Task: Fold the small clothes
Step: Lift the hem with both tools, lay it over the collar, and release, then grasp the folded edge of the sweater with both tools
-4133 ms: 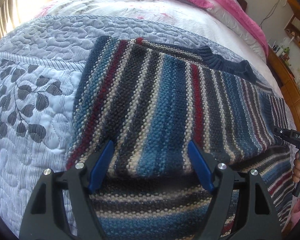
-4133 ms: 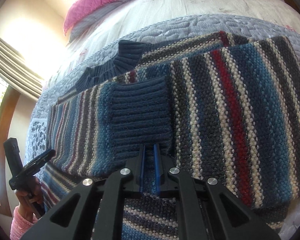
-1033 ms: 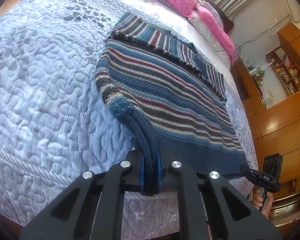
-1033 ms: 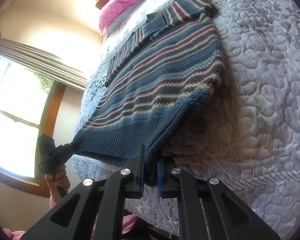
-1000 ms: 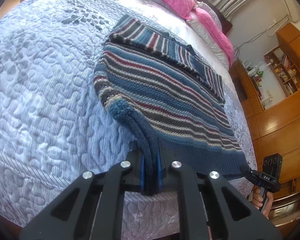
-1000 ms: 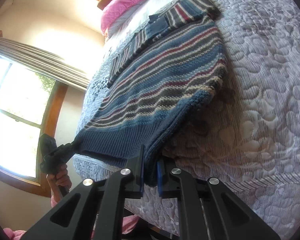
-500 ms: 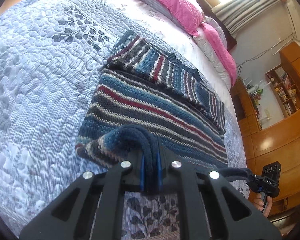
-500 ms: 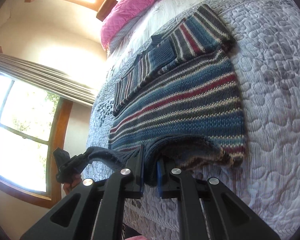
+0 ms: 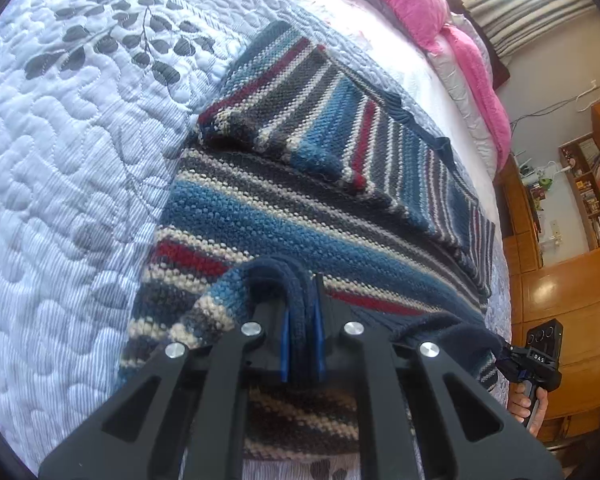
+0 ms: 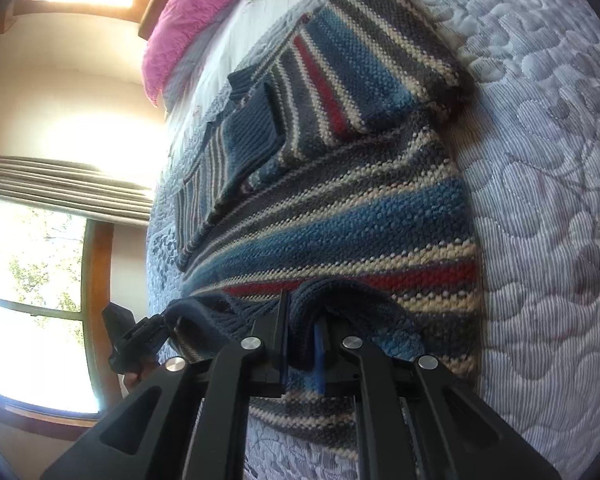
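Observation:
A striped knit sweater (image 9: 300, 208) (image 10: 340, 216) in blue, grey, cream and red lies on the quilted bedspread, its sleeves folded across the far part. My left gripper (image 9: 302, 344) is shut on the dark blue ribbed hem at one bottom corner, held just above the sweater's body. My right gripper (image 10: 302, 356) is shut on the hem at the other bottom corner. The hem hangs in a fold between the two grippers over the lower stripes. Each view shows the other gripper (image 9: 536, 360) (image 10: 136, 340) at its edge, held by a hand.
The pale quilted bedspread (image 9: 60, 160) (image 10: 548, 200) spreads around the sweater. Pink pillows (image 9: 412, 4) (image 10: 192, 16) lie at the head of the bed. Wooden cabinets and shelves (image 9: 572, 272) stand on one side, a curtained window (image 10: 32, 248) on the other.
Both grippers have carried the bottom hem up from the bed's near edge and forward over the sweater's body, doubling the lower part back. The folded sleeves look nearer.

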`<action>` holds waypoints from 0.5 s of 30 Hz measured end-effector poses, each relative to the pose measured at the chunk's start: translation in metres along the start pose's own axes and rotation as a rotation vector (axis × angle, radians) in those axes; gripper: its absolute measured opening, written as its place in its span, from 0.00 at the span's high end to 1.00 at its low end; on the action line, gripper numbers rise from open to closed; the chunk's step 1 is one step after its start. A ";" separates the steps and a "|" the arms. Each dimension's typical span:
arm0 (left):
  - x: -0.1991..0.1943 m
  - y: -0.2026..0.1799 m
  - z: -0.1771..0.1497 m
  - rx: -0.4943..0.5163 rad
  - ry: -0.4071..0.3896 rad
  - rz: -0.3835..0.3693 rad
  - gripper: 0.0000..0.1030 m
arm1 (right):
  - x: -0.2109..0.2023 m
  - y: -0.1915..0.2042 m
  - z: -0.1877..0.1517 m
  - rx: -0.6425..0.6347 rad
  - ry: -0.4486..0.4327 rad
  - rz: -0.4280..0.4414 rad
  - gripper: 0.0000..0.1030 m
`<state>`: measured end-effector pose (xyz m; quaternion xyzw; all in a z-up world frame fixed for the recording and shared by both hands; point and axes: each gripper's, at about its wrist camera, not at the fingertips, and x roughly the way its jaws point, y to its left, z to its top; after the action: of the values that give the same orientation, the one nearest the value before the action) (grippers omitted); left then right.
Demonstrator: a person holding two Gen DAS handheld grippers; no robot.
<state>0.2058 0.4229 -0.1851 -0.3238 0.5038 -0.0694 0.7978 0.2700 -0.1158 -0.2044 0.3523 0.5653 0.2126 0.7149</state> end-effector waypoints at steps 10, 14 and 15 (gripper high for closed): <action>-0.020 0.016 0.011 -0.088 0.051 -0.148 0.74 | -0.022 -0.006 0.003 -0.049 -0.027 -0.026 0.50; -0.052 0.020 0.008 -0.065 -0.044 -0.063 0.49 | -0.053 -0.012 -0.001 -0.048 -0.088 -0.071 0.44; -0.059 0.020 0.009 -0.052 -0.056 -0.056 0.49 | -0.059 -0.011 -0.004 -0.059 -0.093 -0.076 0.44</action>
<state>0.1806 0.4684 -0.1499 -0.3604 0.4736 -0.0694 0.8007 0.2494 -0.1639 -0.1742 0.3189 0.5379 0.1851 0.7581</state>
